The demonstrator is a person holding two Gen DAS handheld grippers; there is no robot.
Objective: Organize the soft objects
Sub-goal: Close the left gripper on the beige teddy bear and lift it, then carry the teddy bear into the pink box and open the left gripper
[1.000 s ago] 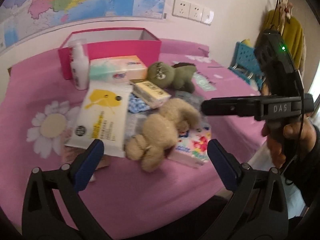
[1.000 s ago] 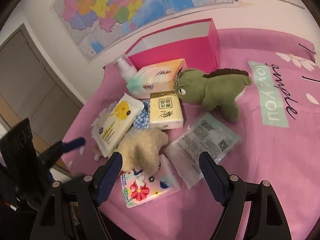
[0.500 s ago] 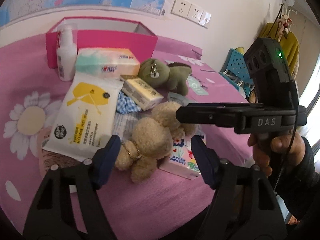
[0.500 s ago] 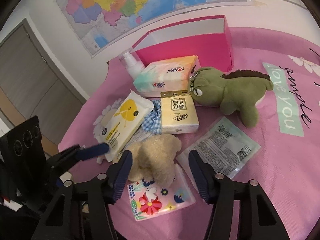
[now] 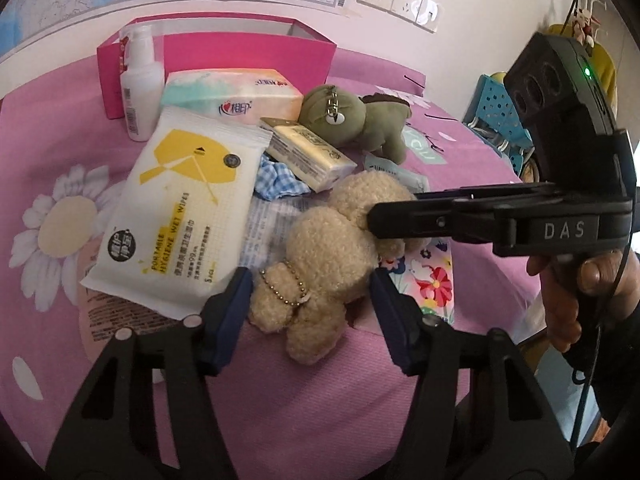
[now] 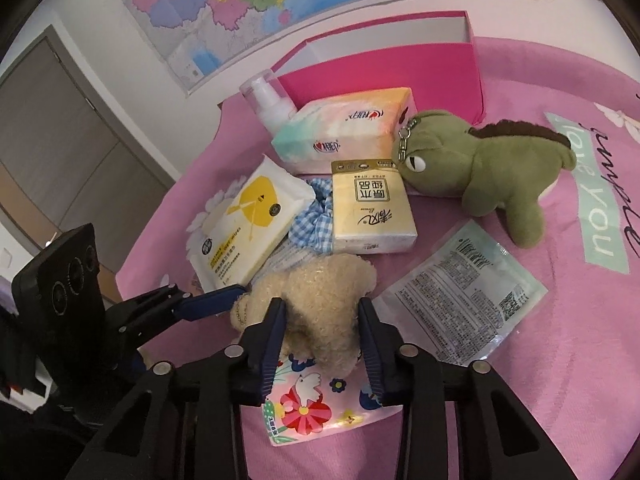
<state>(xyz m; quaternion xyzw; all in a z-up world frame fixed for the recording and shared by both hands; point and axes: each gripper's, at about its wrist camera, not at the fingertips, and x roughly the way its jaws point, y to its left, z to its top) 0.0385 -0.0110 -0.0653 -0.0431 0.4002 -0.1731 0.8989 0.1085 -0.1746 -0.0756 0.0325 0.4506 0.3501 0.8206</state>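
A beige plush bear (image 5: 320,256) lies on the pink bedspread at the near edge, also in the right wrist view (image 6: 320,304). My left gripper (image 5: 310,300) is open, its blue pads on either side of the bear's lower body. My right gripper (image 6: 322,320) has its pads against both sides of the bear's head; it shows from the side in the left wrist view (image 5: 374,222). A green plush dinosaur (image 6: 480,168) lies further back, near the open pink box (image 6: 384,68).
Around the bear lie a wet-wipes pack (image 5: 180,212), a yellow tissue pack (image 6: 372,208), a pastel tissue pack (image 6: 344,132), a floral tissue pack (image 6: 316,404), a clear sachet (image 6: 460,296), blue checked cloth (image 6: 312,220) and a white pump bottle (image 5: 138,84). The bed edge is close below.
Both grippers moved in on the beige bear and narrowed. My right gripper's pads now press its head; my left gripper's pads now flank its lower body.
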